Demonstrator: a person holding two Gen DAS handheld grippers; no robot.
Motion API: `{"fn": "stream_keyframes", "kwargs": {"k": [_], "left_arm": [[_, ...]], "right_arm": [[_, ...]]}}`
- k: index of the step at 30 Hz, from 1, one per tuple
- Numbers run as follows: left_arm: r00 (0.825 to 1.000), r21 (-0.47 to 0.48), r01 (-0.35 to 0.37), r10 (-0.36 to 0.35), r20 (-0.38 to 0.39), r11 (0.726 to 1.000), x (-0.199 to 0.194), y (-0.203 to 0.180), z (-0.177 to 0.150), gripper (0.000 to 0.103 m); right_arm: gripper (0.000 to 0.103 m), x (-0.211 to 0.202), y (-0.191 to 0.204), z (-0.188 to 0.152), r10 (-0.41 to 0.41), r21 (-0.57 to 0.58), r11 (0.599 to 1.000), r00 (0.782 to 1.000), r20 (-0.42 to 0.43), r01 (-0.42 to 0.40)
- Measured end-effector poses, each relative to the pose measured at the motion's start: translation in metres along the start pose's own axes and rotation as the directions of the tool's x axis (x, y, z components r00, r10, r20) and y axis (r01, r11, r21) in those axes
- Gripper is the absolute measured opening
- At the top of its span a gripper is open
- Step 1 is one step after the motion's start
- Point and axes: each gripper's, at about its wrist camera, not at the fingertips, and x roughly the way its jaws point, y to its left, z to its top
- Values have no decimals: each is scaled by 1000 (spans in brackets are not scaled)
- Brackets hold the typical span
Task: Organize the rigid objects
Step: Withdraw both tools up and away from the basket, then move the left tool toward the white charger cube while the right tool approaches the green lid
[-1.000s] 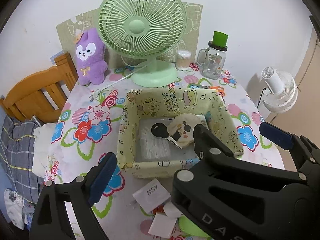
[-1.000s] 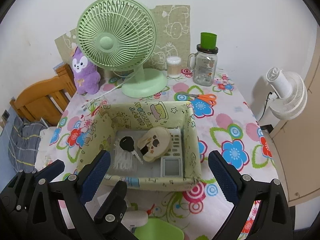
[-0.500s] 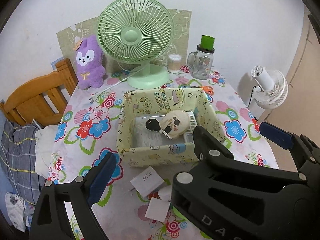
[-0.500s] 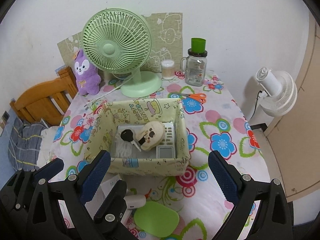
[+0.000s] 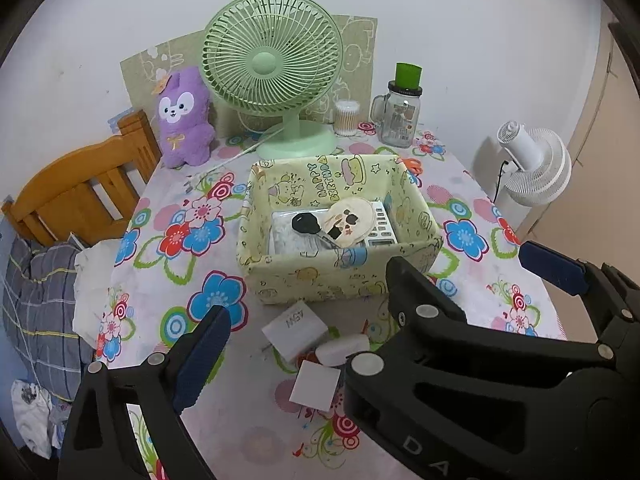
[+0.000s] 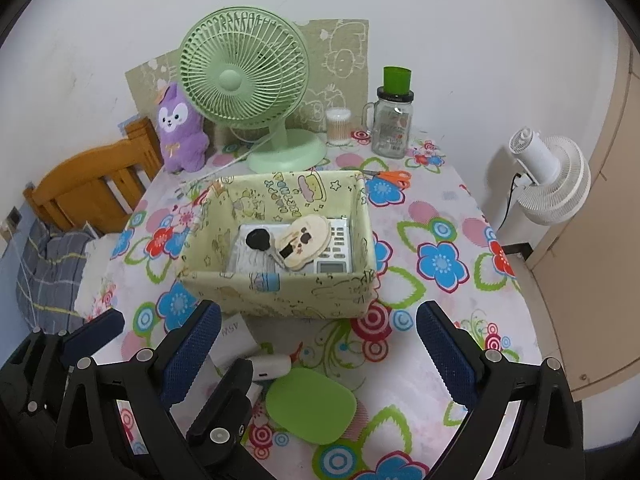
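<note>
In the box (image 6: 280, 296): car key (image 6: 258, 240), round wooden tag (image 6: 306, 242), remote (image 6: 336, 256). Outside it, near its front wall: white charger (image 5: 294, 324), green lid (image 6: 311, 410). We held both grippers (image 5: 372, 312) (image 6: 318, 342) spread wide, empty. By our reckoning, roughly half sorted.

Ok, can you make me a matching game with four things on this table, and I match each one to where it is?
Things:
1. car key
2. green lid
3. orange scissors
4. purple plush bunny

Places:
A. on the tablecloth behind the storage box
B. beside the green fan, near the wall
C. inside the storage box
D. on the tablecloth in front of the storage box

Pairs: 1-C, 2-D, 3-A, 4-B
</note>
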Motion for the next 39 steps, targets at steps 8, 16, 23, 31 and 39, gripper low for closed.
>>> {"fn": "stream_keyframes", "kwargs": {"k": [8, 16, 23, 31, 39], "left_arm": [[1000, -3, -3, 3, -5, 1000, 0, 2, -22, 97], [999, -23, 2, -3, -37, 1000, 13, 4, -47, 98], [999, -34, 4, -6, -52, 999, 28, 4, -66, 98], [996, -37, 9, -12, -83, 999, 52, 7, -83, 98], [995, -13, 4, -6, -99, 1000, 71, 10, -91, 98]], "right_arm": [[100, -1, 4, -21, 1, -20, 1000, 1000, -8, -1], [100, 13, 8, -46, 8, -48, 999, 999, -37, -10], [100, 28, 9, -64, 13, -60, 998, 999, -51, -16], [100, 54, 10, -83, 23, -62, 998, 996, -86, -29], [100, 72, 10, -94, 28, -37, 999, 994, -105, -32]]}}
